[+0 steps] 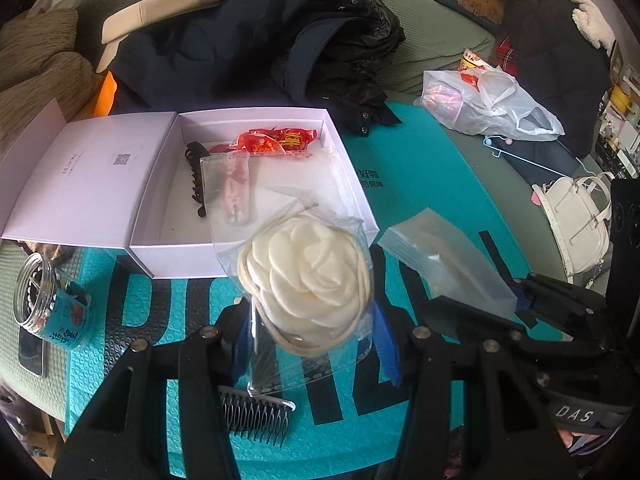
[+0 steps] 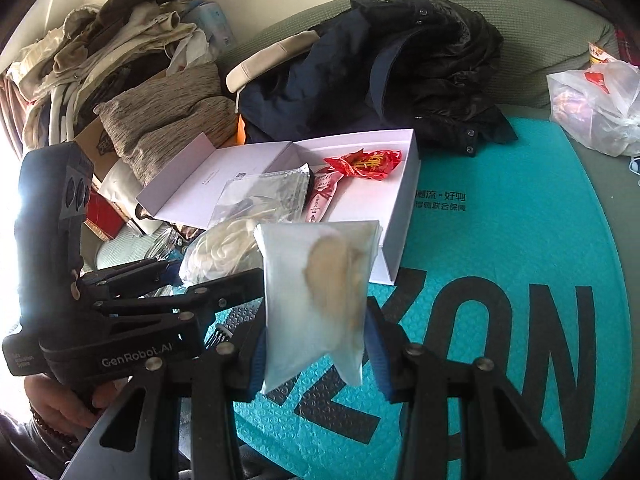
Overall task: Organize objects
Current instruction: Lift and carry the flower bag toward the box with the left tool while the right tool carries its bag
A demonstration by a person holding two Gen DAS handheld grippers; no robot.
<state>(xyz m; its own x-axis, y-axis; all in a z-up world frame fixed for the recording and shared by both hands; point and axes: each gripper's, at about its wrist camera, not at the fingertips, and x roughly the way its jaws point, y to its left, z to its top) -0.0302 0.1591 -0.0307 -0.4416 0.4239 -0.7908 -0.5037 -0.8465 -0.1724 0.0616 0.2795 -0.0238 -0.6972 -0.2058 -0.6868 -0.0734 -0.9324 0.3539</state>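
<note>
- Far left: open white cardboard box (image 1: pixel 256 184), lid flapped left, already holding a black claw clip (image 1: pixel 195 178) and red wrappers; likely the collection point.
- Left gripper (image 1: pixel 308 336) clamped on clear bag with cream fabric flower (image 1: pixel 304 280), lifted just near of the box.
- Right gripper (image 2: pixel 316 344) clamped on frosted pouch (image 2: pixel 316 296), raised beside it, over the teal bubble mailer (image 2: pixel 500 240).
- Metal hair comb (image 1: pixel 256 416) lies on the mailer, unsorted.

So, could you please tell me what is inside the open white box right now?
Inside the white box lie a red foil packet, a dark hair claw clip and a pink sachet. The clear bag with the cream flower covers the near right floor.
</note>
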